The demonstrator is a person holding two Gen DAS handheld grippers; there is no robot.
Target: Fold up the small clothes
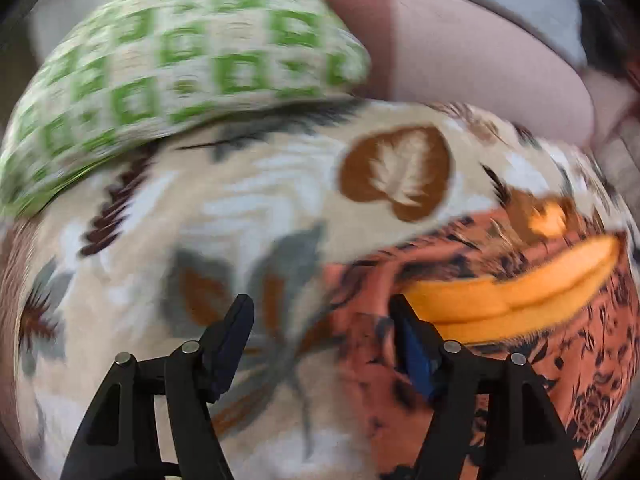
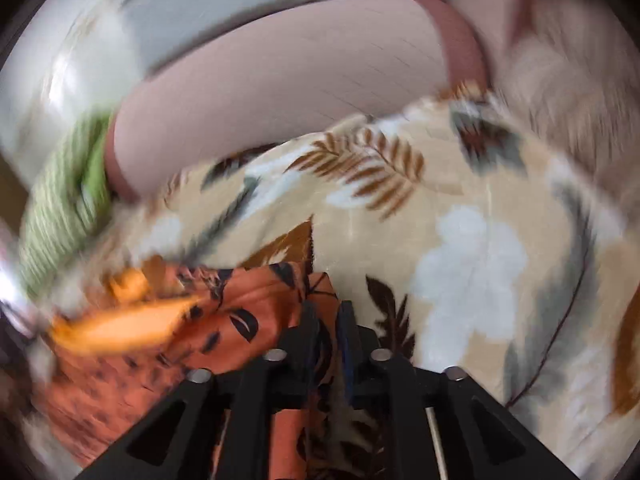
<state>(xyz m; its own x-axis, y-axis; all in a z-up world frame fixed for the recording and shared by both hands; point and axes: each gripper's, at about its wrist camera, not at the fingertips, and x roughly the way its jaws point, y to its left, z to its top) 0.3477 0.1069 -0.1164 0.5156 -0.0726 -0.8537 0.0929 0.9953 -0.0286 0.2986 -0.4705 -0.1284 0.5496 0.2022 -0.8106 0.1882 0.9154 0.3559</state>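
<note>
An orange garment with a dark floral print [image 1: 560,360] and a plain orange waistband [image 1: 520,284] lies on a cream leaf-patterned blanket [image 1: 260,200]. My left gripper [image 1: 320,320] is open and empty, its jaws wide apart over the garment's left edge. In the right wrist view my right gripper [image 2: 328,320] is shut on a fold of the same orange garment [image 2: 240,320], which bunches between the jaws. Both views are motion-blurred.
A green-and-white checked cushion [image 1: 180,60] lies at the blanket's far left and shows in the right wrist view [image 2: 68,208]. A pink mattress or cushion [image 1: 460,48] [image 2: 280,92] lies behind the blanket [image 2: 480,240].
</note>
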